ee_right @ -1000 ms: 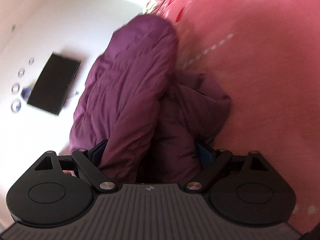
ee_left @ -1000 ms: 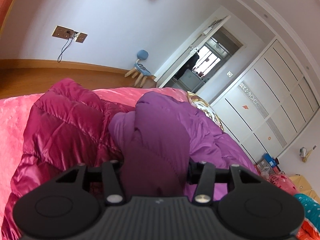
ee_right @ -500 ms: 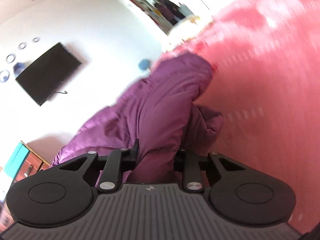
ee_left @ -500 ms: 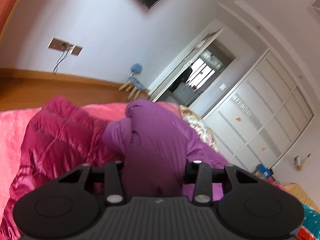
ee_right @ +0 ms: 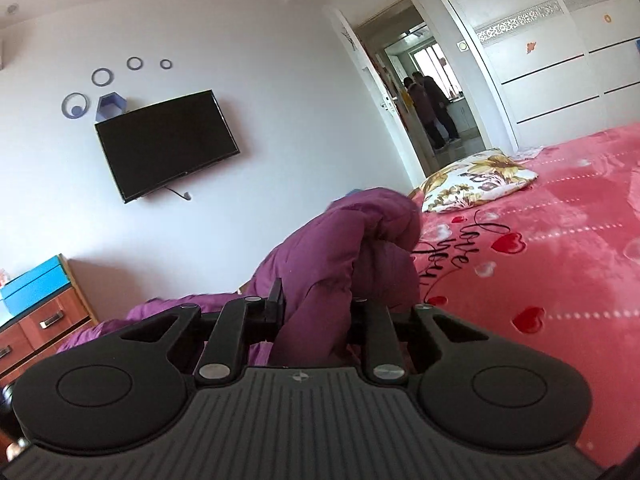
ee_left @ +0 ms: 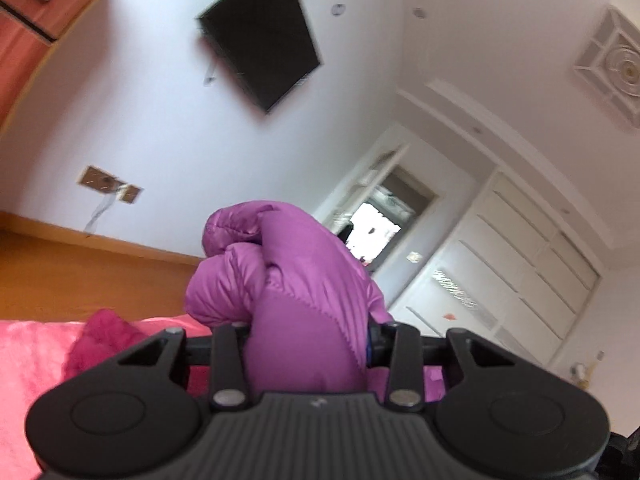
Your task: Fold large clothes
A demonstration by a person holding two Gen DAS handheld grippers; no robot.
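Observation:
A purple puffer jacket (ee_left: pixel 288 280) bulges up between the fingers of my left gripper (ee_left: pixel 308 332), which is shut on a thick fold of it and holds it above the pink bed cover (ee_left: pixel 32 352). In the right wrist view the same purple jacket (ee_right: pixel 340 248) is bunched in my right gripper (ee_right: pixel 316 308). Its jaws are still closing on the fold, and the pads press the fabric. The rest of the jacket trails down to the left onto the red bed cover (ee_right: pixel 540 260). The fabric hides both grippers' fingertips.
A crimson jacket (ee_left: pixel 104 332) lies on the bed at lower left. A flowered pillow (ee_right: pixel 476 180) sits at the bed's far edge. A wall TV (ee_right: pixel 166 144), a wooden dresser (ee_right: pixel 40 320), white wardrobes (ee_right: pixel 560 40) and a doorway with people (ee_right: pixel 428 112) surround the bed.
Both grippers have risen with the purple jacket. The right jaws went from wide to closed on the fold, and that wrist rolled upright. The left view tilted up and the crimson jacket dropped low.

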